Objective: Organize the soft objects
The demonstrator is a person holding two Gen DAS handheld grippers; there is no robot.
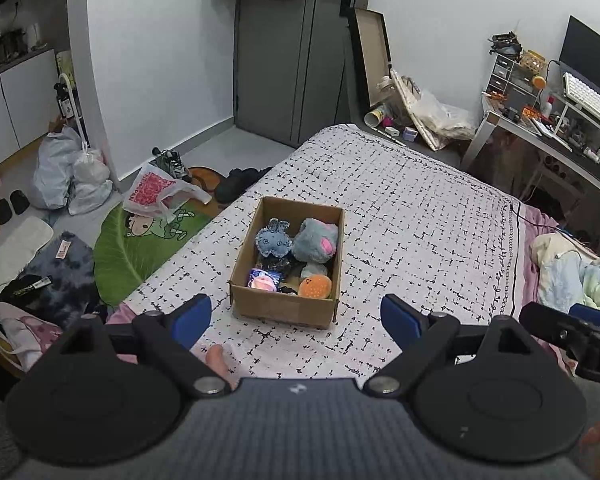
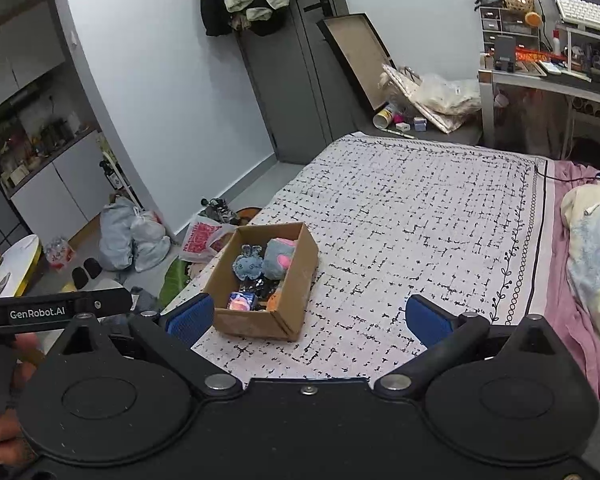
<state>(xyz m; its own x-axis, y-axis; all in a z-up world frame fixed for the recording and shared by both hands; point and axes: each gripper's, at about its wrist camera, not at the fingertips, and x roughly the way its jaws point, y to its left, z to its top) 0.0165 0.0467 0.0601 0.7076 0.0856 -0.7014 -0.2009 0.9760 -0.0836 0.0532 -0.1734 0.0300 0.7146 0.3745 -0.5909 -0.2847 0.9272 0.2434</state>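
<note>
An open cardboard box (image 1: pixel 284 308) stands on the bed's black-and-white patterned cover (image 1: pixel 400 232). It holds several soft toys: a blue plush with ears (image 1: pixel 273 240), a grey plush with a pink patch (image 1: pixel 315 240), an orange plush (image 1: pixel 315 286) and a pink item in a wrapper (image 1: pixel 263 280). My left gripper (image 1: pixel 296 316) is open and empty, just short of the box's near wall. My right gripper (image 2: pixel 308 316) is open and empty; the box (image 2: pixel 260 324) lies ahead to its left, with the blue plush (image 2: pixel 247 265) and grey plush (image 2: pixel 278 262) showing inside.
The bed's left edge drops to a floor with a green leaf mat (image 1: pixel 140 240), plastic bags (image 1: pixel 72 176) and shoes. A crumpled blanket (image 1: pixel 576 272) lies at the bed's right. A cluttered desk (image 1: pixel 560 120) stands at the far right, a grey door (image 1: pixel 292 60) behind.
</note>
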